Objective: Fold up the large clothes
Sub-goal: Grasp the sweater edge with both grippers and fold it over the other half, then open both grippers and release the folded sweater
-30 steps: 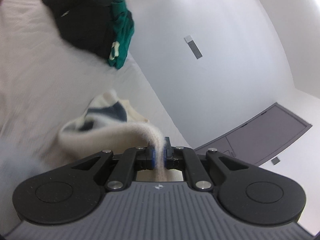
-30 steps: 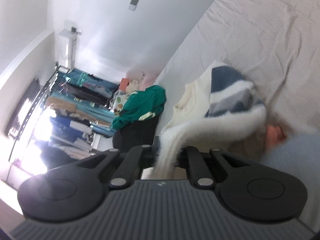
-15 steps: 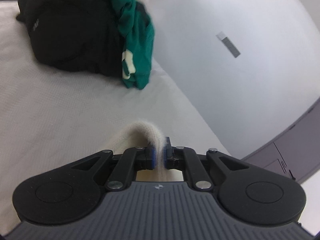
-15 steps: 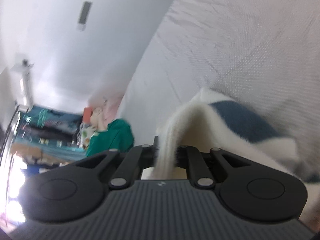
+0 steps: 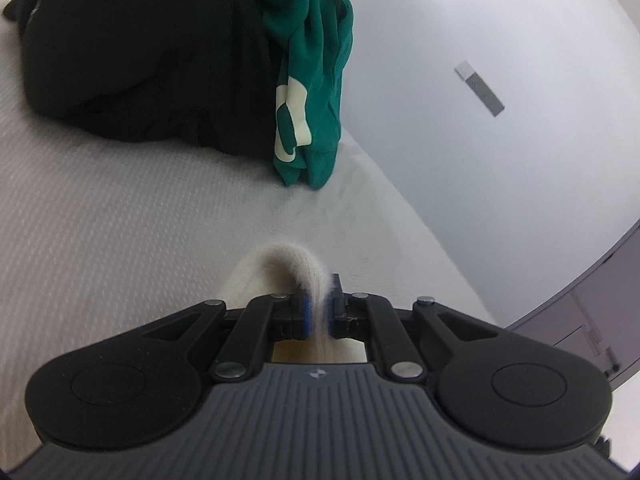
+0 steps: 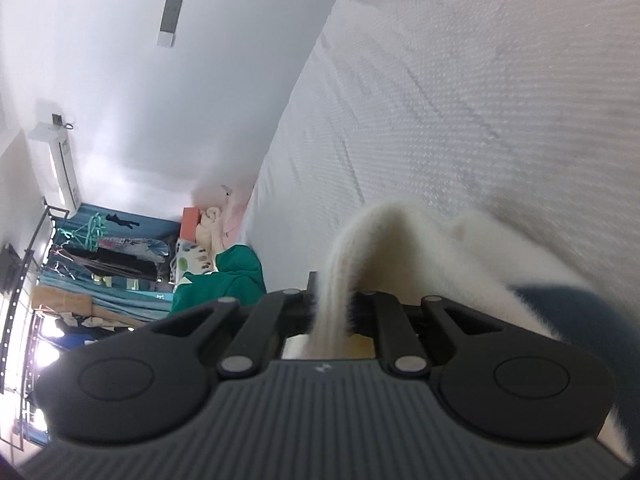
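White bed | black clothes, green garment ahead | both claws clenching cream sweater

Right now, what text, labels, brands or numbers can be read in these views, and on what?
None can be read.
Green garment: a cream print, partly folded under, not legible as a letter.
Left gripper and right gripper: each body carries a small emblem, no words.

No readable text, label or number anywhere.
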{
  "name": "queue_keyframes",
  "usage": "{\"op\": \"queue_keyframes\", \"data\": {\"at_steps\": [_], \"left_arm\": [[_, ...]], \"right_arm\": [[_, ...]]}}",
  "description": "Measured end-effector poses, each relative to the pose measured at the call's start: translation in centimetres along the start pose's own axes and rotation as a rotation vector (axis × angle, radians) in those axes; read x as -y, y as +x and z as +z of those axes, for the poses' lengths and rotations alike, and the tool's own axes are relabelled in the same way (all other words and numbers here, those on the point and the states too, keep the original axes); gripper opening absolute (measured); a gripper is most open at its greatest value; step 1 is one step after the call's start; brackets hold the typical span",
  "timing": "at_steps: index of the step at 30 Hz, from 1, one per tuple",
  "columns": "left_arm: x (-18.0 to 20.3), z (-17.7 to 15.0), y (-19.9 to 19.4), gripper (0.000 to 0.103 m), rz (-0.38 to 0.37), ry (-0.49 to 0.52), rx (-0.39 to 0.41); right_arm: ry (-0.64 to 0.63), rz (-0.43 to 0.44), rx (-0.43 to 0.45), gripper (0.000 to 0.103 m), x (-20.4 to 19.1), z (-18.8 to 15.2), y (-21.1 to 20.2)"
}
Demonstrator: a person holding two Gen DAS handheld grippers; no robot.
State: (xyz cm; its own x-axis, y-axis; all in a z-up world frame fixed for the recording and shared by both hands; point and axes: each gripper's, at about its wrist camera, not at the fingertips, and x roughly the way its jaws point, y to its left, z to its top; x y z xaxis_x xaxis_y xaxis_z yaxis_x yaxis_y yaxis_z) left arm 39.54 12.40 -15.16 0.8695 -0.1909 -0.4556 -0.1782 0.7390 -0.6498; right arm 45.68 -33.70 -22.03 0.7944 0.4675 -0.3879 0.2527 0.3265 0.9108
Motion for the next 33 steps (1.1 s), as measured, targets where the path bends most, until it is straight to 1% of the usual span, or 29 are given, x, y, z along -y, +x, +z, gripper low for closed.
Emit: {"op": "queue_keyframes", "data": {"at_steps": [3, 5, 7, 10, 12, 13, 14, 15, 16, 17, 18, 19, 20, 22, 25, 27, 29, 31, 32, 33], "left_arm": [[-0.4, -0.2, 1.5, 0.009, 0.022, 0.021, -0.018], [-0.8, -0.3, 2.2, 0.009, 0.029, 0.011, -0.032], [-1.0, -0.3, 2.4, 0.009, 0.025, 0.004, -0.040], [-0.6, -0.4, 1.9, 0.009, 0.013, 0.024, -0.043], [-0.3, -0.5, 1.5, 0.023, -0.007, 0.038, -0.053], [-0.2, -0.7, 1.3, 0.046, -0.029, 0.036, -0.063], [-0.1, -0.9, 1.2, 0.065, -0.048, 0.033, -0.075], [0.0, -1.1, 1.0, 0.068, -0.067, 0.034, -0.085], [0.3, -1.2, 0.8, 0.068, -0.076, 0.044, -0.089], [0.8, -1.3, 0.5, 0.070, -0.079, 0.065, -0.093], [1.3, -1.5, 0.1, 0.071, -0.083, 0.083, -0.095], [1.8, -1.6, -0.3, 0.074, -0.093, 0.103, -0.094], [2.2, -1.8, -0.8, 0.077, -0.102, 0.120, -0.088], [3.2, -2.2, -1.8, 0.077, -0.112, 0.163, -0.067], [4.4, -2.8, -2.6, 0.077, -0.088, 0.216, -0.057], [4.8, -3.3, -3.0, 0.077, -0.072, 0.251, -0.059], [5.0, -3.8, -3.0, 0.077, -0.045, 0.295, -0.058], [5.3, -4.4, -2.4, 0.077, -0.003, 0.347, -0.062], [5.3, -4.6, -2.0, 0.077, 0.019, 0.374, -0.065], [5.4, -4.8, -1.5, 0.077, 0.036, 0.396, -0.067]], "right_arm": [[0.018, -0.012, -0.017, 0.012, 1.1, 0.2, 0.9], [0.035, -0.007, -0.024, 0.012, 1.5, 0.3, 0.8], [0.029, -0.004, -0.026, 0.012, 1.4, 0.2, 0.5], [0.015, -0.011, -0.029, 0.012, 0.9, 0.1, 0.2], [0.004, -0.016, -0.032, 0.016, 0.7, -0.1, -0.1], [-0.010, -0.024, -0.031, 0.021, 0.4, -0.3, -0.3], [-0.020, -0.025, -0.031, 0.026, 0.2, -0.5, -0.5], [-0.027, -0.019, -0.036, 0.041, 0.0, -0.7, -0.8], [-0.035, -0.002, -0.044, 0.054, -0.3, -0.9, -0.9], [-0.046, 0.015, -0.052, 0.061, -0.4, -1.0, -1.1], [-0.062, 0.028, -0.060, 0.074, -0.8, -1.2, -1.3], [-0.084, 0.041, -0.068, 0.081, -1.2, -1.5, -1.7], [-0.112, 0.039, -0.072, 0.083, -1.7, -1.8, -2.1], [-0.173, 0.034, -0.077, 0.085, -2.6, -2.5, -2.8], [-0.296, 0.010, -0.086, 0.085, -3.9, -4.0, -3.6], [-0.409, -0.023, -0.086, 0.085, -5.1, -5.2, -3.9], [-0.558, -0.089, -0.071, 0.084, -6.4, -6.5, -4.0], [-0.706, -0.166, -0.037, 0.083, -7.5, -7.9, -3.8], [-0.755, -0.192, -0.028, 0.081, -7.7, -8.3, -3.5], [-0.792, -0.221, -0.024, 0.077, -7.8, -8.6, -3.1]]}}
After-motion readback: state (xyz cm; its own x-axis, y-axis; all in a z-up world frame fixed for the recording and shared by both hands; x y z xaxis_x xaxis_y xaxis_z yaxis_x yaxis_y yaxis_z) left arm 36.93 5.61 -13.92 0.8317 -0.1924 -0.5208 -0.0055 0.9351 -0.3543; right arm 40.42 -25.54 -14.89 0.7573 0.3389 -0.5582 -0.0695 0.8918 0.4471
